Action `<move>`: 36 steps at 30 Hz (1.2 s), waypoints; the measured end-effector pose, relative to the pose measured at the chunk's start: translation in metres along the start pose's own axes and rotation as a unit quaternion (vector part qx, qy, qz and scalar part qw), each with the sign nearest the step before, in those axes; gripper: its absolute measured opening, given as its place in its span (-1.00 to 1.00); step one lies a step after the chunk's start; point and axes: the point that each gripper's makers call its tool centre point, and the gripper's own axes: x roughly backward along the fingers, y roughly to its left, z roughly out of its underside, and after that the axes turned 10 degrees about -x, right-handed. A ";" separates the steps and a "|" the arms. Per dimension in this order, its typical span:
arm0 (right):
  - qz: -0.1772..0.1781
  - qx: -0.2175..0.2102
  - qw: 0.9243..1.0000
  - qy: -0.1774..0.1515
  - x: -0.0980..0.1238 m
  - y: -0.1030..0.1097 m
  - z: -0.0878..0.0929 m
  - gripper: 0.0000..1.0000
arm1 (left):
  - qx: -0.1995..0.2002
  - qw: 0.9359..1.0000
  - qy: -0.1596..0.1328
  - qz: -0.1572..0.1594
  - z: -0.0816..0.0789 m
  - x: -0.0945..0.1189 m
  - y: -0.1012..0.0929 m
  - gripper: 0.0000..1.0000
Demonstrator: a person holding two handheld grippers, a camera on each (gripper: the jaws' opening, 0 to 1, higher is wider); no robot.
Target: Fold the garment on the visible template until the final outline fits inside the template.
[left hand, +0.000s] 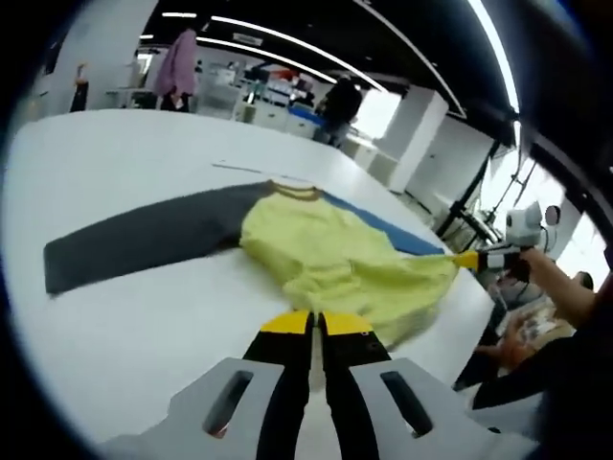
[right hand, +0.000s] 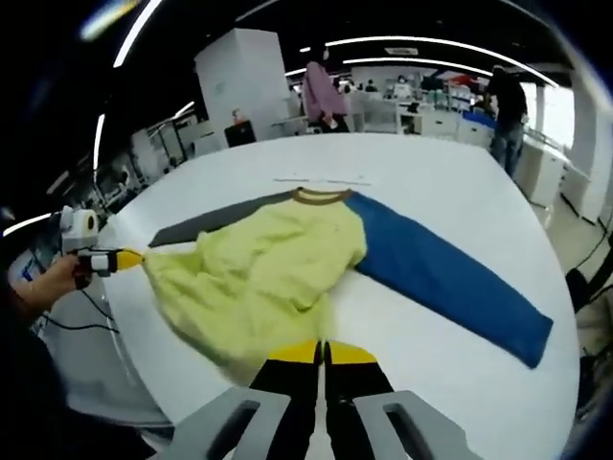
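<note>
1. Spread on a white table (left hand: 124, 163): a garment (left hand: 330, 254) with a yellow body, a dark grey sleeve (left hand: 144, 235) and a blue sleeve (right hand: 445, 273); brown collar (right hand: 321, 196) at the far side.
2. In the left gripper view, grey sleeve stretched flat to the left, yellow body bunched and wrinkled in the middle, blue sleeve mostly hidden behind it.
3. In the right gripper view, blue sleeve laid out flat to the right, grey sleeve partly covered by the crumpled yellow cloth.
4. Left gripper (left hand: 316, 324): yellow-tipped jaws pressed together at the near hem of the yellow body; whether cloth is pinched between them, cannot tell.
5. Right gripper (right hand: 321, 353): jaws likewise closed together at the near edge of the yellow cloth; grip on the fabric not clear.
6. Each gripper also seen from the other's view, at a stretched-out corner of the yellow hem, held by a hand (right hand: 53, 278).
7. Far background: two standing people (right hand: 326, 91) among desks.
</note>
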 end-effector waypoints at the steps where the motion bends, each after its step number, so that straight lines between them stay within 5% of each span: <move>1: 0.002 -0.002 1.000 -0.001 0.003 0.001 0.001 -1.00 | 0.004 1.000 0.000 -0.001 0.001 0.002 0.000 -0.99; 10: 0.014 -0.005 1.000 -0.004 0.016 0.015 0.014 -1.00 | 0.025 0.999 0.036 -0.016 0.026 0.014 0.003 -0.99; 23: 0.037 -0.033 0.997 0.059 0.014 0.013 0.067 -1.00 | 0.021 0.994 0.099 -0.029 0.061 0.026 0.002 -0.99; 36: 0.066 -0.056 0.992 0.092 0.002 -0.007 0.104 -1.00 | 0.058 0.987 0.145 -0.041 0.100 0.029 0.010 -0.99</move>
